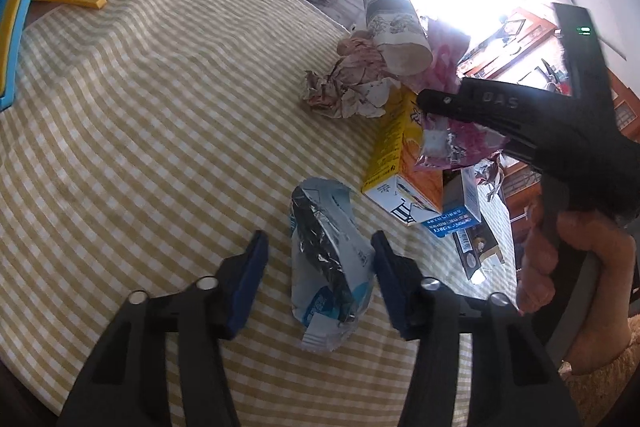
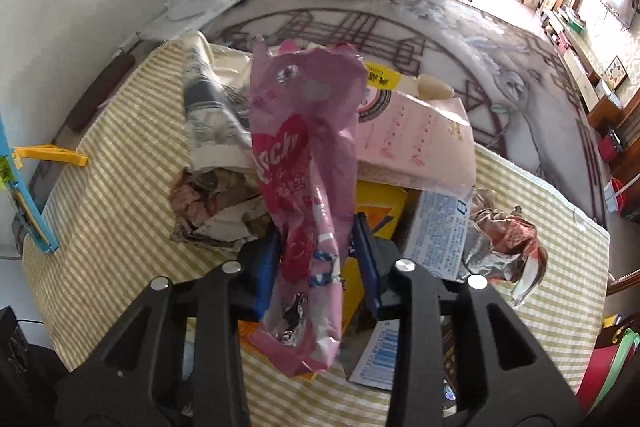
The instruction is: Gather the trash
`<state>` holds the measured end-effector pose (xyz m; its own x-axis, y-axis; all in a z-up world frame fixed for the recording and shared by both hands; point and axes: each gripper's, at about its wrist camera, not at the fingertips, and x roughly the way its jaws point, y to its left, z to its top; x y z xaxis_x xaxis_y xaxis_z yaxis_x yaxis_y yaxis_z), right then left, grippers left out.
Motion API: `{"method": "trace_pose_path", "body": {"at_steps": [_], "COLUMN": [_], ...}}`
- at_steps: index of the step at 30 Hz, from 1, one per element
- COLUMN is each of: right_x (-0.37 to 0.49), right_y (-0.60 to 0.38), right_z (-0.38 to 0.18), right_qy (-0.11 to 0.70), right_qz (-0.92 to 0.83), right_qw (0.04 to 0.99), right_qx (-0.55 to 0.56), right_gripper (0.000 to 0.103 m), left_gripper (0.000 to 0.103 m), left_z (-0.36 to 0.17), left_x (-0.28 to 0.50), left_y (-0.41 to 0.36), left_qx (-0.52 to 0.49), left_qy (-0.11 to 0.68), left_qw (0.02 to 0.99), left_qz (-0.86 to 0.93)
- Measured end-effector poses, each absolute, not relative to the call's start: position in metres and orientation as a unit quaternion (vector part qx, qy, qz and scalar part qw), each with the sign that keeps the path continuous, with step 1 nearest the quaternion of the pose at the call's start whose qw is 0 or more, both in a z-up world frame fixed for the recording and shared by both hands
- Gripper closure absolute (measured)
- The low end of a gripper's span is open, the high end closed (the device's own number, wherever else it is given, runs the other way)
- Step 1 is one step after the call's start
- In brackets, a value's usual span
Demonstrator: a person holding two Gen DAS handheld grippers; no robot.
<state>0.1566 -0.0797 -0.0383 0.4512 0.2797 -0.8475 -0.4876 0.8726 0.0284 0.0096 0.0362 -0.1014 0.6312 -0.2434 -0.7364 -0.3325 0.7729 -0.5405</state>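
Blue-white wrapper (image 1: 328, 267) near centre on checked cloth (image 1: 140, 107), between spread fingers of left gripper (image 1: 318, 283).
Light, crinkly, slippery; pinch mid-body. Right gripper (image 2: 320, 259) clamped on pink wrapper (image 2: 304, 187).

Right gripper (image 2: 316, 263) jaws clamp a pink wrapper (image 2: 304, 195) above the checked cloth (image 2: 120, 227)

Daylight glare blows out the upper right; fisheye edges curve darkly.
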Motion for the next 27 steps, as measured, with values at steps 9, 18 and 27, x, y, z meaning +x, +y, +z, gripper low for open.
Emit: {"method": "trace_pose_path", "body": {"at_steps": [9, 18, 27], "right_x": [0.113, 0.063, 0.046], "right_y": [-0.134, -0.214, -0.276], "right_z": [0.010, 0.023, -0.010], "right_qy": [0.408, 0.382, 0.371], "right_qz": [0.226, 0.194, 0.151], "right_qw": [0.881, 0.900, 0.915], "right_qx": [-0.084, -0.081, -0.043], "right_gripper": [0.069, 0.069, 0.069], "left_gripper": [0.073, 0.078, 0.079], "left_z": [-0.097, -0.096, -0.093], "left_x": [0.016, 0.017, 0.011], "left_y": [0.021, 0.022, 0.028], "left_qx": [-0.304, -0.296, -0.287], "left_qy": [0.424, 0.407, 0.391], "left_qw": [0.853, 0.863, 0.873], "left_qz": [0.020, 0.031, 0.049]}}
